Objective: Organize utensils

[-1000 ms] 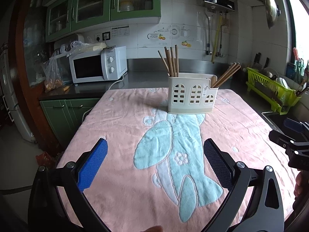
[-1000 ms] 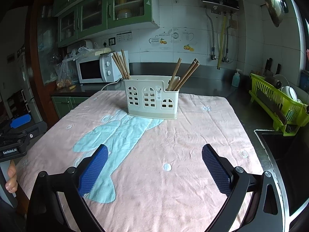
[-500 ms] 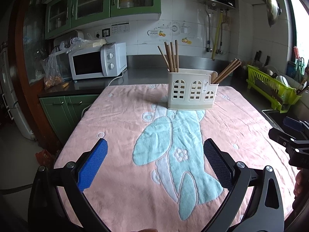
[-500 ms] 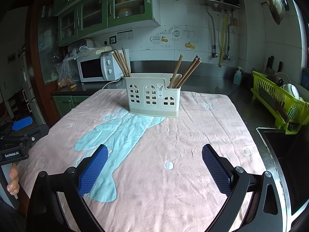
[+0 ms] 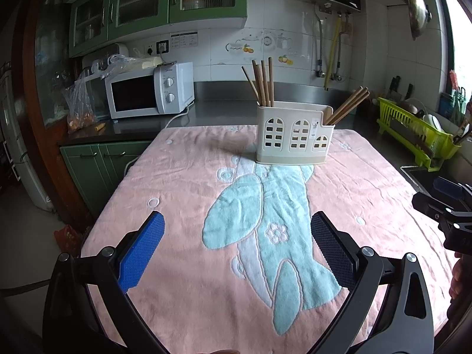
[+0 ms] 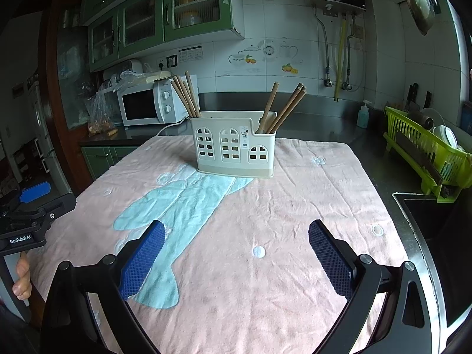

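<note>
utensil holder (image 5: 294,132): 1 | chopsticks (image 5: 262,81): 8 | microwave (image 5: 149,90): 1 | dish rack (image 5: 415,130): 1

Your left tongs (image 5: 236,247) gape wide, nothing between the pads. Your right tongs (image 6: 236,250) likewise, wide and empty, both held level, pointing forward.

White tile wall (image 5: 224,23) far back. Green cupboards (image 5: 153,0) high on left. White microwave (image 5: 147,91) on dark counter (image 5: 224,109), far left. Pink towel (image 5: 183,177) with blue shape covers desk. Green dish rack (image 6: 424,150) on right. Daylight from window (image 5: 460,29), far right.
</note>
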The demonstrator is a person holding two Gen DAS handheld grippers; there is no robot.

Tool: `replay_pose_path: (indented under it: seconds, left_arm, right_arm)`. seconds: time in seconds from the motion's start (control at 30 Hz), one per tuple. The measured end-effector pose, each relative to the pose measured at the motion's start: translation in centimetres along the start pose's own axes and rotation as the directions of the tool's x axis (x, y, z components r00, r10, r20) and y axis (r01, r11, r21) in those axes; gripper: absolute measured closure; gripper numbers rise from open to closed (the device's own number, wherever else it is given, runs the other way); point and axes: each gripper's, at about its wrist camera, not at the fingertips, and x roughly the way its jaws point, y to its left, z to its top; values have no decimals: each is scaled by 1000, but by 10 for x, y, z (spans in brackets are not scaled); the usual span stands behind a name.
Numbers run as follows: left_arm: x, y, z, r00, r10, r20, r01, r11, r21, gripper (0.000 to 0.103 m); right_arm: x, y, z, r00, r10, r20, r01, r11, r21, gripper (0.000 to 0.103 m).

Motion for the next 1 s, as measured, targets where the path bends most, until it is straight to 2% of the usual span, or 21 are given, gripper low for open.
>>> replay_pose_path:
  seconds: [1.0]
  left_arm:
    - [6, -4, 0, 1000, -6, -11, 6, 1000, 15, 5]
  right_arm:
    - [2, -1, -1, 1000, 5, -4, -5, 1000, 2, 8]
